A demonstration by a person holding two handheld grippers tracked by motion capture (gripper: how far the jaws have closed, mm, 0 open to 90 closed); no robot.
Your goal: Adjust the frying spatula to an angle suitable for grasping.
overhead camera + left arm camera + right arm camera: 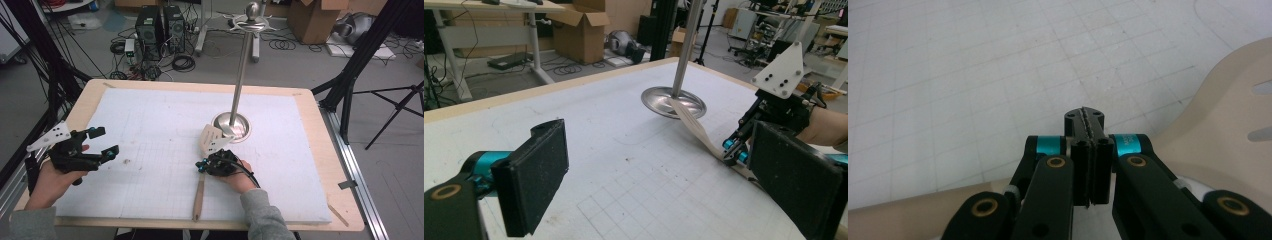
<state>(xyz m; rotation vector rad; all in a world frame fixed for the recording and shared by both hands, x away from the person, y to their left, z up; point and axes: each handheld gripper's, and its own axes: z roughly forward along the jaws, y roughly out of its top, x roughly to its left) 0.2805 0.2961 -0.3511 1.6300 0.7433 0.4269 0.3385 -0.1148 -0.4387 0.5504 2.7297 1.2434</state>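
High view: right hand-held gripper jaws pressed together above the slotted wooden spatula lying by the stand base, seemingly poised to grip it; left hand-held gripper spread wide, idle.

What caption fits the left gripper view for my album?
Open left tongs look across the white mat at the right tongs on a wooden spatula beside the steel stand.
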